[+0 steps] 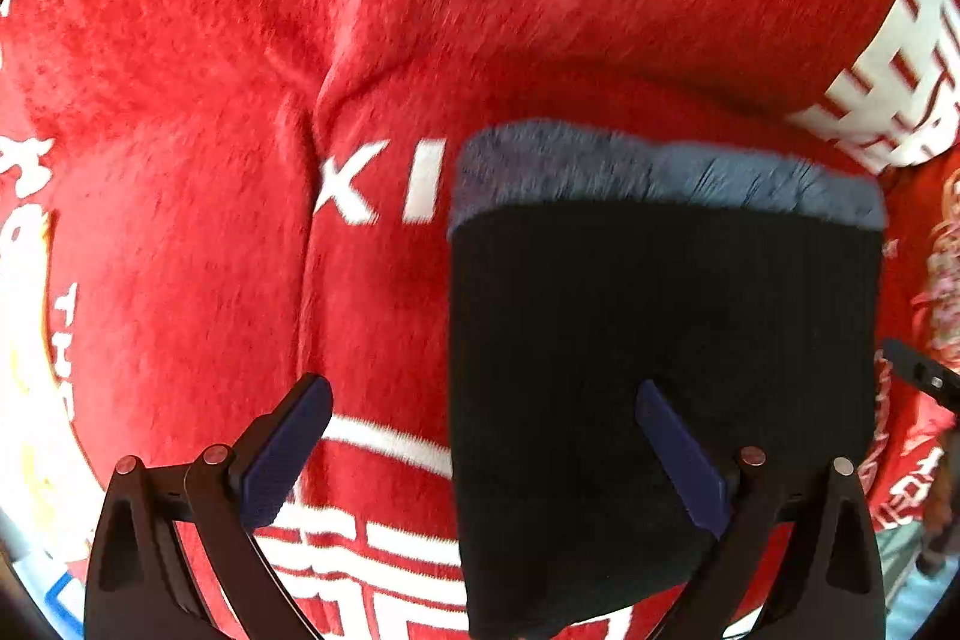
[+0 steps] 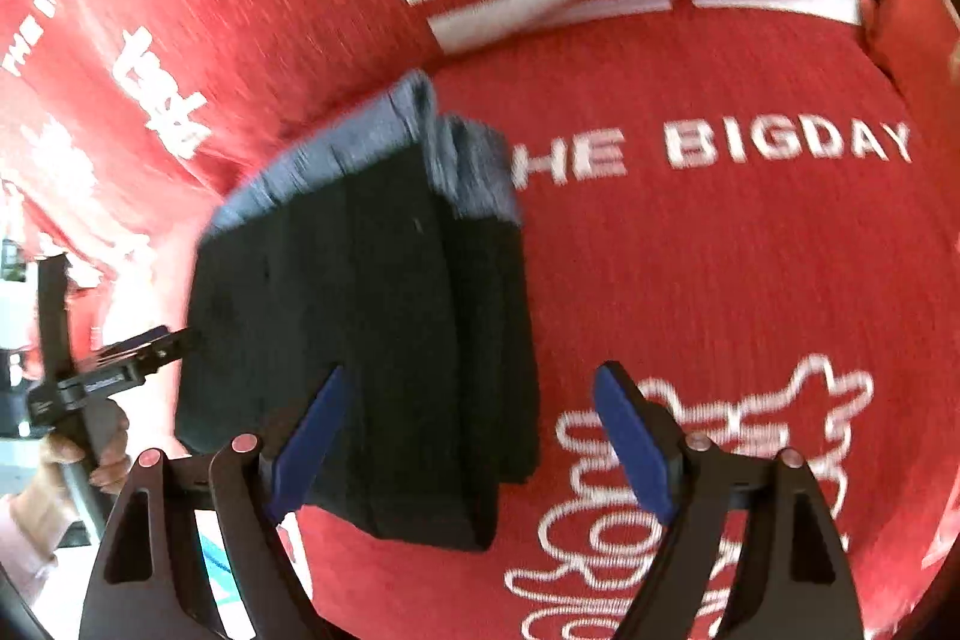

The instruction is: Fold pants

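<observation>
Blue-padded fingers of the right gripper (image 2: 468,436) stand wide apart just above the near end of the pants (image 2: 360,316), with nothing pinched between them; the left pad sits over the dark cloth and the right pad over the red blanket (image 2: 720,250). On the other side, the left gripper (image 1: 483,451) is likewise spread wide and empty, its right finger over the pants (image 1: 660,370) and its left finger over bare blanket. Both tools point steeply down. The pants lie as a compact dark bundle on the blanket, several layers stacked, with a blue-grey band along the far edge, and in the right wrist view one narrower layer juts out along the right side. By the look of it the folding is nearly done and the work in hand is letting go and tidying. To do that well, lift each gripper straight up so no pad drags the top layer askew, then nudge the jutting layer in flush with the stack. Blur hides how neatly the near edges line up.
</observation>
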The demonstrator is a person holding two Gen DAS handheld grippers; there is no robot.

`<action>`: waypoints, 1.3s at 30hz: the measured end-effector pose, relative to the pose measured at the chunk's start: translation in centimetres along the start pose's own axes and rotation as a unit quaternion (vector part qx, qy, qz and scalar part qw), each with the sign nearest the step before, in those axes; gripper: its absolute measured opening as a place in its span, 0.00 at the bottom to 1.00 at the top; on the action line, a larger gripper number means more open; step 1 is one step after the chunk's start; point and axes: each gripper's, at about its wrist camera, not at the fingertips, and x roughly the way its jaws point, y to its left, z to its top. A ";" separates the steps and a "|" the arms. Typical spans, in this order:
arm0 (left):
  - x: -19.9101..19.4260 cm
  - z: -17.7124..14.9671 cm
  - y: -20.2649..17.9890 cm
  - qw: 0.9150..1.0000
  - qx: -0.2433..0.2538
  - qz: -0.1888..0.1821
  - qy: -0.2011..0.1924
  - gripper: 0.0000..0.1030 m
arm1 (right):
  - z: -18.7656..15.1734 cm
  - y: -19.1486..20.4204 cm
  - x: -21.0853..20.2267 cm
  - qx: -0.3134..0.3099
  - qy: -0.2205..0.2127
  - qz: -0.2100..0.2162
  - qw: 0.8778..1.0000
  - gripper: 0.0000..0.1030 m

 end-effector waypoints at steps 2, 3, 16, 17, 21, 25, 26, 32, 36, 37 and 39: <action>0.0 0.9 0.2 1.000 0.011 -0.021 0.003 0.99 | 1.3 -0.9 0.2 -0.009 0.009 0.029 0.999 0.83; 0.1 1.4 0.3 0.999 0.019 -0.041 0.010 0.99 | 2.1 -1.4 0.4 -0.011 0.015 0.042 0.999 0.83; 5.4 2.2 0.5 0.984 0.038 -0.153 0.082 0.99 | 1.9 -2.9 5.9 -0.018 0.091 0.177 0.980 0.83; 5.4 2.2 0.2 0.984 0.034 -0.158 0.080 0.99 | 1.9 -3.1 6.0 -0.018 0.089 0.190 0.978 0.83; 6.5 2.1 -1.0 0.981 0.019 -0.173 0.081 0.99 | 2.1 -3.0 6.6 -0.008 0.089 0.223 0.971 0.83; 6.5 2.1 -1.8 0.986 0.012 -0.153 0.067 1.00 | 2.2 -2.6 6.3 0.000 0.085 0.211 0.974 0.81; 6.2 2.0 -1.8 0.986 0.010 -0.152 0.063 0.94 | 2.2 -2.6 6.2 0.007 0.087 0.204 0.975 0.75; 3.7 1.4 -2.1 0.989 0.009 -0.143 0.025 0.69 | 2.0 -2.5 5.2 0.033 0.089 0.206 0.974 0.47; 1.9 1.0 -2.0 0.990 0.001 -0.143 0.012 0.64 | 1.6 -2.7 4.2 0.049 0.089 0.223 0.970 0.45; 1.4 0.8 -2.1 0.990 0.003 -0.143 0.010 0.64 | 1.5 -2.8 3.9 0.054 0.088 0.229 0.968 0.44; 0.4 0.3 -2.4 0.990 0.008 -0.140 0.008 0.64 | 1.0 -2.0 3.7 0.064 0.087 0.245 0.964 0.44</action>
